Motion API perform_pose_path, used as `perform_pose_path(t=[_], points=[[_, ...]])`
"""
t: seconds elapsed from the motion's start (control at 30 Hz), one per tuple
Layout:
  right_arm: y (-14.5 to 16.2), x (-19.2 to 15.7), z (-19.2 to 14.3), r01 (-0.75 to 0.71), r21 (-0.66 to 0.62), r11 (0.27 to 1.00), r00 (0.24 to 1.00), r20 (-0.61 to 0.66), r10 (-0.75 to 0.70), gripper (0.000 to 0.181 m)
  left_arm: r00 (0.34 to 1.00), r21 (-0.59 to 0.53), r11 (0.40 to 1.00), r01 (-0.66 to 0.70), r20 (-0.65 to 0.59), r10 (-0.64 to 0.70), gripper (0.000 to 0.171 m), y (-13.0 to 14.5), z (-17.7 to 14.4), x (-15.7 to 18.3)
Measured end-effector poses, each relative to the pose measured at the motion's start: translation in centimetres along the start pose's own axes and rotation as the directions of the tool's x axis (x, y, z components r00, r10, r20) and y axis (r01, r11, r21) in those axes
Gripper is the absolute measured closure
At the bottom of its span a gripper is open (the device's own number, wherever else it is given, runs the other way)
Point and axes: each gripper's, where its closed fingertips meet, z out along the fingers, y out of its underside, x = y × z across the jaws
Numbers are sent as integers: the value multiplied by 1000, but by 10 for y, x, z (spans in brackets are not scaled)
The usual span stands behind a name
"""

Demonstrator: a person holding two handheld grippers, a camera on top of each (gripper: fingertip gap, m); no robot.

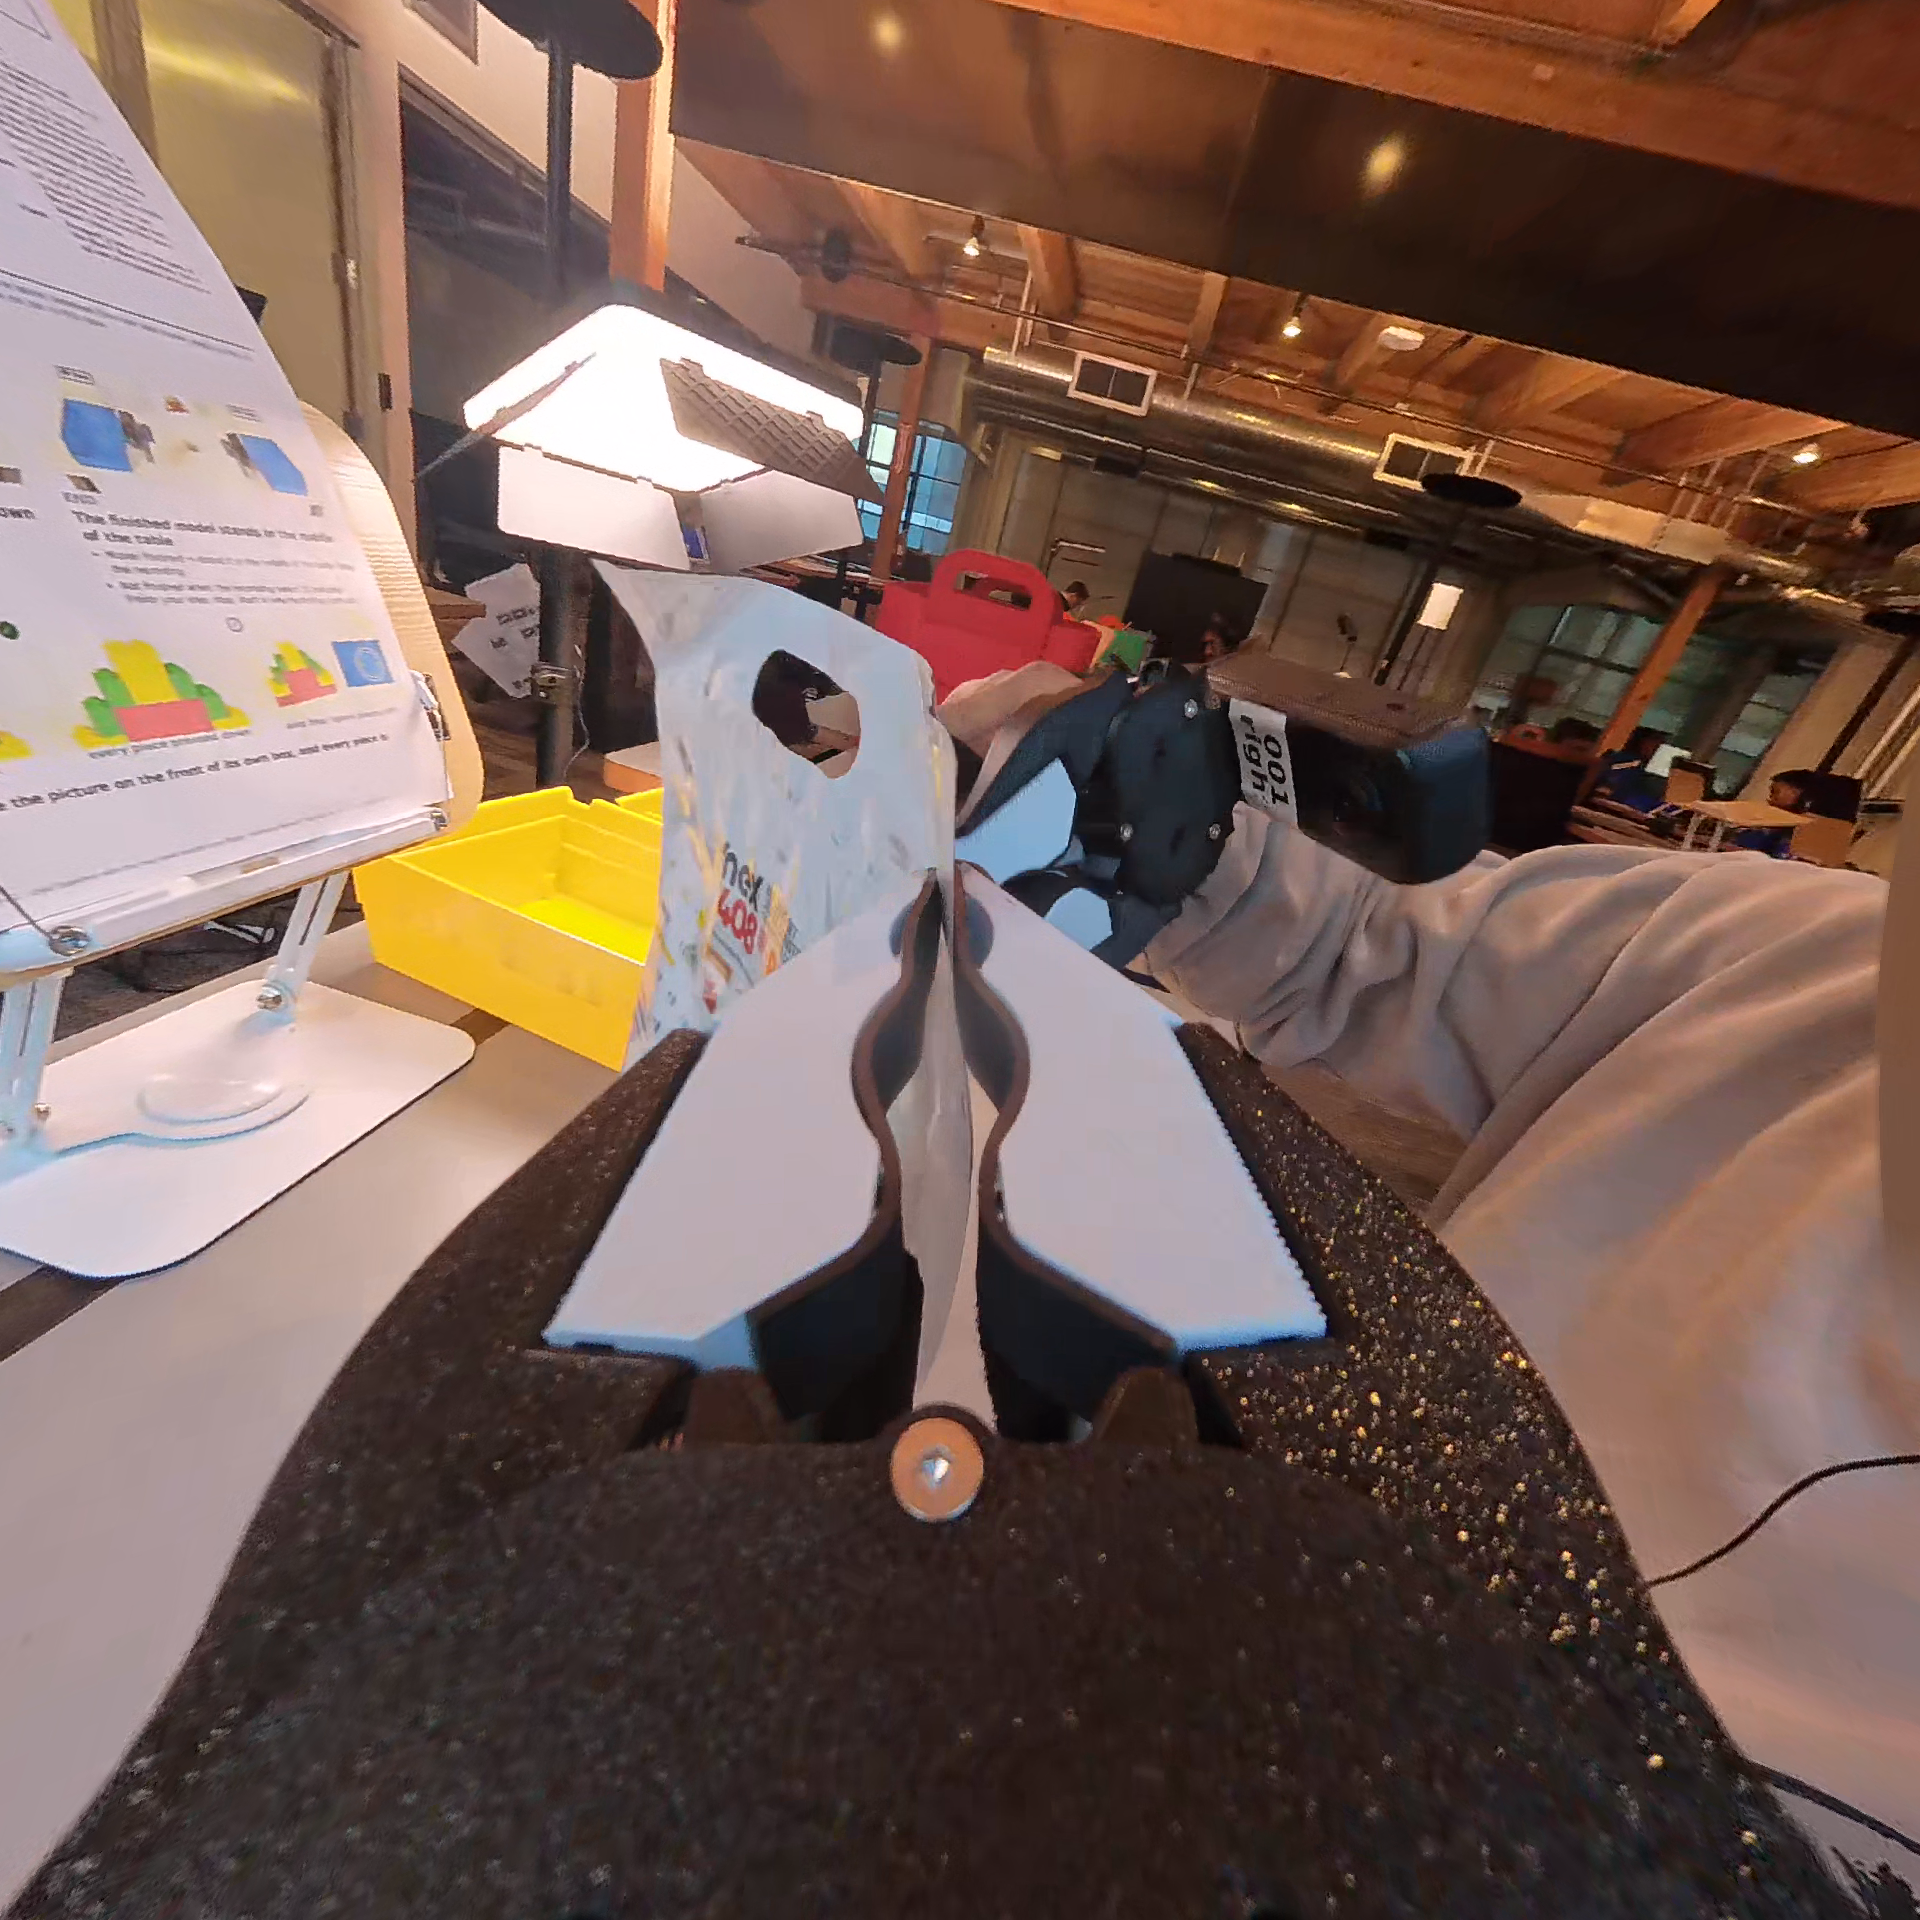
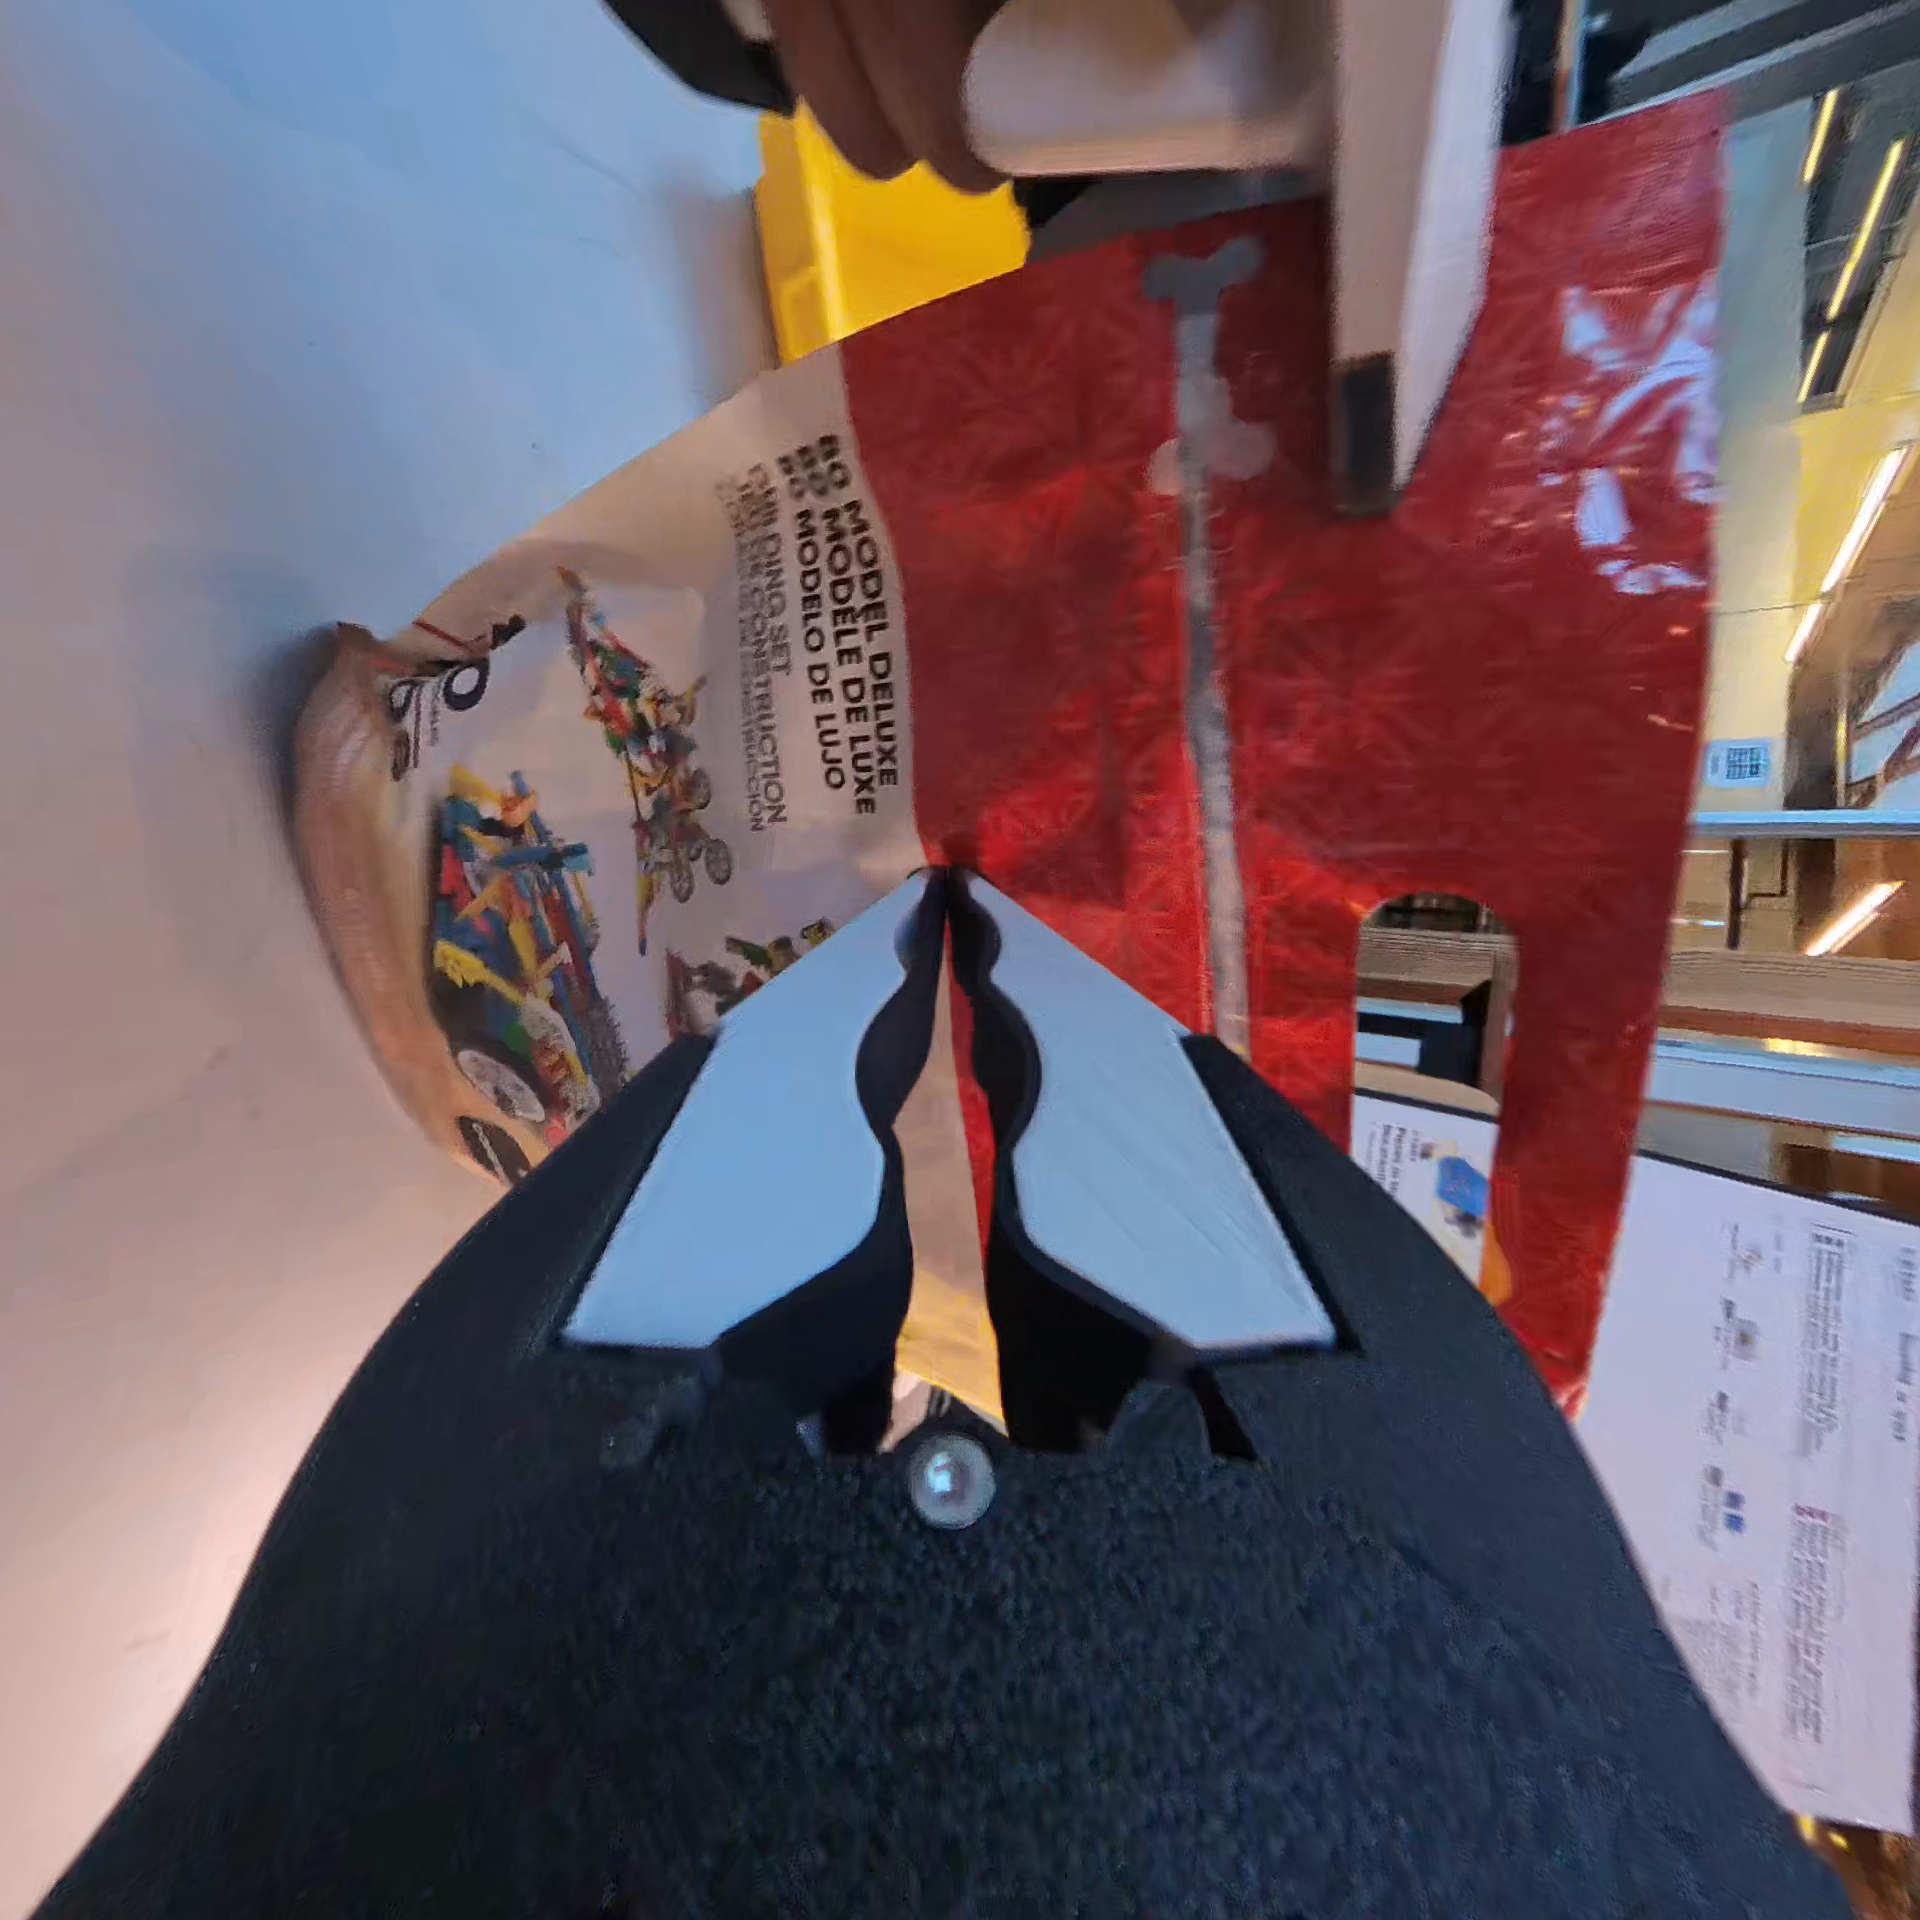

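A printed plastic bag with a handle hole stands upright on the white table, pinched from both sides. My left gripper is shut on its near edge. The right gripper's black body, held by a hand in a grey sleeve, shows just behind the bag. In the right wrist view the bag has a red top and toy pictures lower down. My right gripper is shut on its edge. A white finger of the left gripper clamps the red top farther off.
A yellow tray sits on the table behind the bag and also shows in the right wrist view. A white stand holds an instruction sheet at the left. A lit lamp and a red carrier stand beyond. There is about 8 cm between the tips of the two grippers.
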Motion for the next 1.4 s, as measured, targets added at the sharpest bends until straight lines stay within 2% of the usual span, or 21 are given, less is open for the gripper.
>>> perform_pose_path(t=[0.07, 0.17, 0.2, 0.23, 0.27, 0.3, 0.33, 0.37, 0.6, 0.77, 0.83, 0.93, 1.0, 1.07, 1.13, 1.17, 1.2, 1.23, 1.3, 1.4], points=[[-2, 5, -3, 59, 6, 998, 996, -67, -58, 181, 999, -2, 1000, -25, 38, 25, 171, -1, -2, -3], [-17, 32, -22, 17, 112, 994, 977, -214, 7, 176, 984, -19, 994, -110, 138, 112, 170, -2, -5, -12], [-18, 38, -25, 1, 124, 992, 971, -236, 29, 164, 974, -51, 989, -141, 170, 148, 156, 1, -5, -15], [-17, 40, -26, -7, 125, 992, 969, -244, 38, 161, 963, -97, 982, -164, 199, 180, 142, 7, -4, -18], [-17, 40, -24, -3, 126, 992, 968, -248, 34, 160, 952, -133, 975, -180, 224, 206, 136, 11, -2, -20], [-17, 37, -22, 8, 122, 992, 970, -243, 22, 160, 945, -146, 971, -192, 238, 223, 144, 12, 0, -21], [-17, 33, -19, 20, 117, 993, 971, -239, 8, 160, 944, -140, 971, -196, 240, 225, 164, 12, 2, -19], [-18, 32, -17, 36, 113, 993, 969, -248, -7, 159, 949, -135, 973, -186, 231, 213, 171, 12, 5, -17], [-23, 33, -13, 82, 111, 990, 948, -314, -43, 161, 996, -61, 998, 13, 86, -8, 171, 12, 10, -9], [-23, 29, -10, 59, 129, 990, 962, -273, -21, 164, 997, -52, 996, 76, -5, -76, 171, 17, 18, -4], [-23, 30, -13, 63, 135, 989, 967, -252, -27, 180, 997, -50, 996, 75, -16, -76, 171, 17, 18, -3], [-29, -3, -8, 67, 160, 985, 997, -51, -60, 181, 999, -32, 998, 54, 7, -54, 171, 12, 14, -5], [-26, -6, -6, 208, 74, 975, 973, -122, -198, 181, 999, -47, 998, 35, 12, -35, 171, 13, 14, -4], [-38, 11, -19, 150, 136, 979, 970, -210, -120, 181, 1000, -54, 998, 16, 27, -14, 171, 13, 12, -5], [-36, 31, -30, 103, 140, 985, 957, -285, -60, 181, 1000, -59, 998, 11, 12, -10, 171, 15, 12, -3], [-35, 36, -31, 104, 137, 985, 952, -300, -58, 179, 1000, -58, 998, 15, -4, -15, 171, 16, 14, -1], [-33, 35, -29, 99, 130, 987, 954, -294, -57, 169, 1000, -55, 998, 20, -9, -21, 171, 16, 15, 0], [-32, 32, -25, 93, 123, 988, 960, -275, -56, 163, 1000, -58, 998, 18, 3, -18, 165, 17, 16, -2], [-31, 28, -20, 103, 113, 988, 960, -273, -69, 163, 997, -120, 992, -25, 70, 34, 156, 26, 17, -9], [-32, 30, -16, 109, 109, 988, 951, -300, -72, 163, 985, -171, 982, -80, 137, 104, 168, 29, 18, -11]])
